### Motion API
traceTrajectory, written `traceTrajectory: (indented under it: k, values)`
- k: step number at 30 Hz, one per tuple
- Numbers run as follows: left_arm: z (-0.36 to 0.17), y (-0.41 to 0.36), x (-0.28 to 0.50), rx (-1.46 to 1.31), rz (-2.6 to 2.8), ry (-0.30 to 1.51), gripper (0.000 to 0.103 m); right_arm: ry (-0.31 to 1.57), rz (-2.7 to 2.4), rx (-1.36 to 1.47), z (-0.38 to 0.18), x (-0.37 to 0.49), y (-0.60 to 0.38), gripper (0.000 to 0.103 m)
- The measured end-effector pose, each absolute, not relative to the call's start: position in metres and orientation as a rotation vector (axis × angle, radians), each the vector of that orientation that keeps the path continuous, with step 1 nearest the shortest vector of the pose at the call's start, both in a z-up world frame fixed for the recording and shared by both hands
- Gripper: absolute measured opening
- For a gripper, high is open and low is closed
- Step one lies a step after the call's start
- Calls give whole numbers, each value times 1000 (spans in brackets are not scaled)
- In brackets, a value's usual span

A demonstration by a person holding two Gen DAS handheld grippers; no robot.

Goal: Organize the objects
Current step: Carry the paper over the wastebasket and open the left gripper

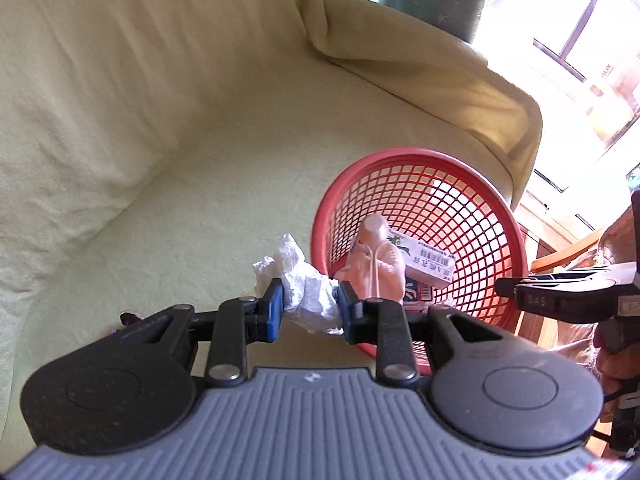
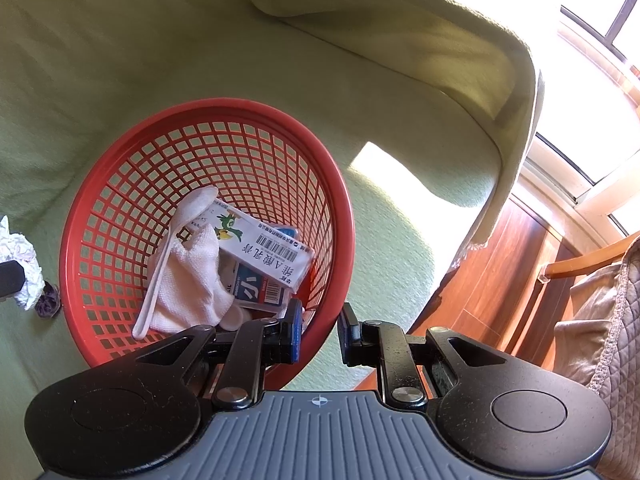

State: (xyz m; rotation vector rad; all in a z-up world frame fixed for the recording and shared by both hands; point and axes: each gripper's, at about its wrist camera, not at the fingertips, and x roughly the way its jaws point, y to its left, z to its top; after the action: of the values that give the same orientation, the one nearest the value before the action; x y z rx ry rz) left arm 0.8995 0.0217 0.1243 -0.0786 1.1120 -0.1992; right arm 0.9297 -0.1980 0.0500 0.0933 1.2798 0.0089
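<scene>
both fingers (image 1: pixel 275 312) of the left gripper (image 1: pixel 310 310) sit close together w/ blue pads pinched on a crumpled white tissue (image 1: pixel 306 288), which bulges out above and below the pads. left gripper is tipped steeply down over the pale green sofa cover (image 1: pixel 160 160), tissue hanging just left of the red mesh basket (image 1: pixel 460 184). right gripper (image 2: pixel 318 330) has a narrow gap btwn its fingers (image 2: pixel 294 330), and the basket's near rim (image 2: pixel 320 336) runs thru that gap; pads look clamped on the rim, one finger inside the basket, the other outside. it also points steeply down, at the sofa's front edge. left wrist view shows a pinkish-lit white sock (image 1: pixel 374 264) standing up in the basket w/ a printed carton (image 1: pixel 424 260) behind it, plus the right gripper's black body (image 1: pixel 560 296) at the far right edge and part of a hand (image 1: pixel 612 344) on it. right wrist view shows more of the basket's contents: a white plastic spoon (image 2: pixel 172 248) leaning on the sock (image 2: pixel 192 280), the carton (image 2: pixel 264 244) w/ a green bird and barcode, and a blue-white box (image 2: pixel 256 288) under it. it also catches the tissue (image 2: pixel 20 268) at the far left, a small dark purple thing (image 2: pixel 48 300) on the cover beside the basket, wood floor (image 2: pixel 500 264) and a quilted cushion (image 2: pixel 596 320) at right.
</scene>
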Motion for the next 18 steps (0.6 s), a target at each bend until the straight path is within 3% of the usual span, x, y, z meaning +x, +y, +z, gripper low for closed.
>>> traceTrajectory:
  k: [18]
  values:
    - [113, -28, 911, -44, -269, 1157, 27, 1277, 37, 106, 51, 929, -203, 15]
